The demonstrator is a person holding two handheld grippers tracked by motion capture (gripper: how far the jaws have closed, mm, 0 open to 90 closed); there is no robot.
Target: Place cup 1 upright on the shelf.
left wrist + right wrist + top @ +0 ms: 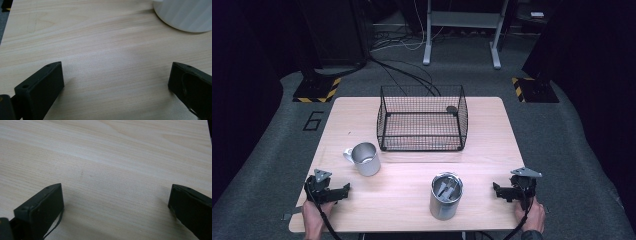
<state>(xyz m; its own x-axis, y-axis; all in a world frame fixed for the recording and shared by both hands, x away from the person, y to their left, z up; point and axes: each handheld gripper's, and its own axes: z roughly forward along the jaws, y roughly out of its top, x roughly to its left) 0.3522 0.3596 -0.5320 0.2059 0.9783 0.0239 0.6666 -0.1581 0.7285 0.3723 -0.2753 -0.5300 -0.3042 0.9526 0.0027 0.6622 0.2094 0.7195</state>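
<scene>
Two grippers, left (343, 190) and right (498, 190), rest spread near the table's (412, 210) lower edge. Bare wood separates them from mug (366, 159) and canister (445, 196).

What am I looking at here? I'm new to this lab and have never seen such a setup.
A person sits at a pale wooden table, holding a black two-jaw left gripper and right gripper, one per hand. The high view looks down from above. The other two pictures come from cameras riding on each gripper, looking along its open jaws. On the table stand a black wire mesh basket, a silver metal mug with a handle and a taller silver metal cylinder cup. Both grippers are open and hold nothing.
</scene>
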